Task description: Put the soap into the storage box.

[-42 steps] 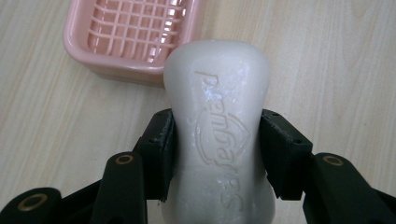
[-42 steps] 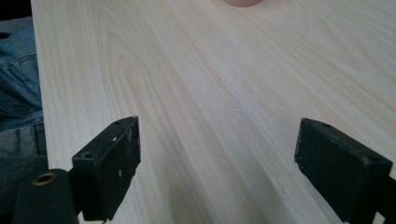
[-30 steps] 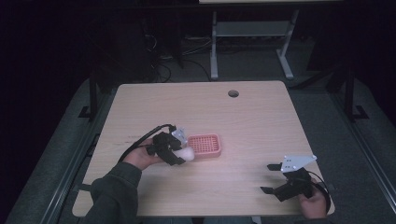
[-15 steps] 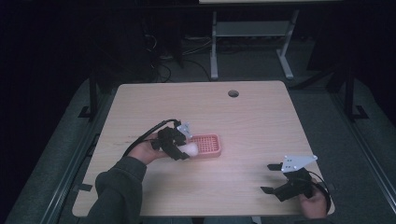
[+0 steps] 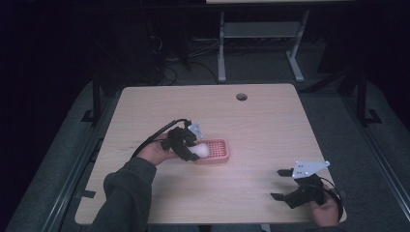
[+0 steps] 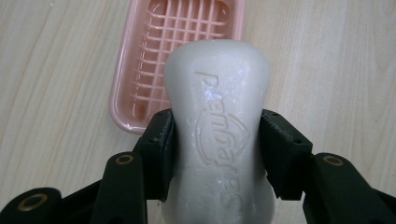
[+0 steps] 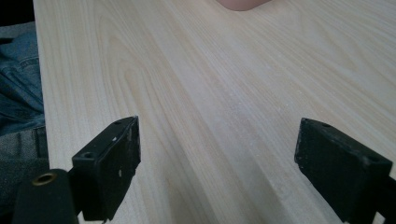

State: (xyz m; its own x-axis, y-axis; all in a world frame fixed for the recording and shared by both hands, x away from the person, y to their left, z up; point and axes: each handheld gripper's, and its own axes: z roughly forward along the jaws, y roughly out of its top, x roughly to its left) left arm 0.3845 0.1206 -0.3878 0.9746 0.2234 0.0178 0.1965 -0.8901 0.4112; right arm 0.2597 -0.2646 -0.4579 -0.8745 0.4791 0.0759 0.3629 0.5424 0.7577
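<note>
Table (image 5: 270, 125): light wood-grain top with rounded corners, occupying the centre of the high view; a round cable hole (image 5: 241, 96) sits near its upper edge, right of centre; the surface is otherwise bare wood with fine lengthwise grain; one item lies directly on it, a pink soap dish (image 5: 215, 152) with a gridded floor, left of centre in the frame; the dish stands flat on the top.

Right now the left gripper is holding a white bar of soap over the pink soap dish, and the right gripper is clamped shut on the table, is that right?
Not quite. The left gripper does hold the white bar of soap over the pink soap dish, but the right gripper is open, its jaws wide apart with nothing between them, as the right gripper view shows.
</note>
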